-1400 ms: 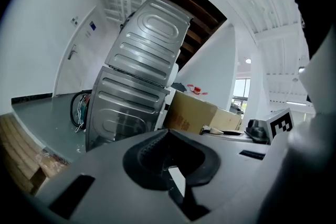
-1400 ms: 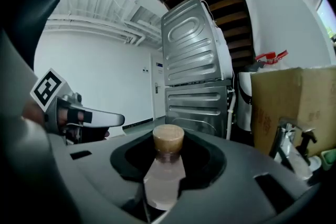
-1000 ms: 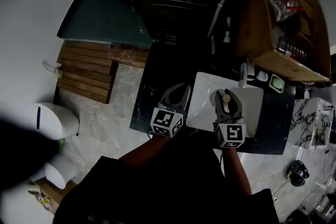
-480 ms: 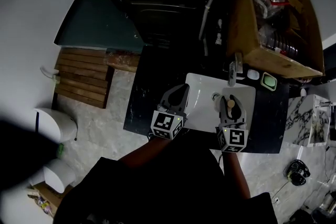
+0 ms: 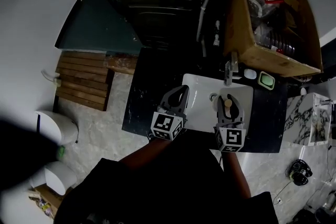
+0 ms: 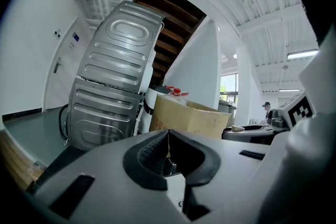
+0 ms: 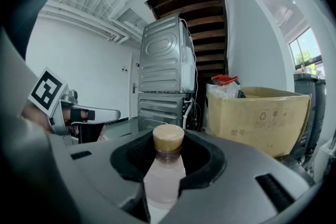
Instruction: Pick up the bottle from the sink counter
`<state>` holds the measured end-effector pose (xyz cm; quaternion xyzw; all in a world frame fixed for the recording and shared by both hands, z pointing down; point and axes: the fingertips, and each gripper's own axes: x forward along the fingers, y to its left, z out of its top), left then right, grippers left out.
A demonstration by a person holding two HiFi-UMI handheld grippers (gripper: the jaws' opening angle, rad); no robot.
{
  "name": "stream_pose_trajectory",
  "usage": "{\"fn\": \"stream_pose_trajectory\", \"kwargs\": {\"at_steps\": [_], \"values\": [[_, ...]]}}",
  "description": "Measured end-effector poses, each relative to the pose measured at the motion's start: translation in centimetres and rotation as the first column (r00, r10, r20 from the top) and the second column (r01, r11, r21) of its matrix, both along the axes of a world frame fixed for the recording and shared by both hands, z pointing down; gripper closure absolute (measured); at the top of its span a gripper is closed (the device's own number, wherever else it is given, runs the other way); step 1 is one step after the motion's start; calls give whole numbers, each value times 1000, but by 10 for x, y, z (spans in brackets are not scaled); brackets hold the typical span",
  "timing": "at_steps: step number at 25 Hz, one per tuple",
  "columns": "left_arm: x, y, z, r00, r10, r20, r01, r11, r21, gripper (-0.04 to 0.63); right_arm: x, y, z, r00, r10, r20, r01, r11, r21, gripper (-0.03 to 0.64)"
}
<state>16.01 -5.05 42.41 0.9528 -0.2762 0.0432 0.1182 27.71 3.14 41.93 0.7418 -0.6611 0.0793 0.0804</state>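
We reach both forearms forward, side by side, grippers pointing nearly level. Our right gripper pinches the bottle between its jaws, the tan cap just behind their tips. Our left gripper has its jaws pressed together, tip to tip.

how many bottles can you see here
1. The bottle, tan-capped, is clamped in the right gripper, above the white sink in the head view. The cardboard box behind the sink is packed with clutter, so more could be hidden there.
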Motion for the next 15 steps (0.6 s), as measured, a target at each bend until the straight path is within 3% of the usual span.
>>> {"fn": "stream_pose_trajectory", "kwargs": {"at_steps": [15], "values": [[-9,5,-1,1000,-15,21,14,1000,19,580,-6,3,-1,1000,-8,12,8,1000,16,474]]}}
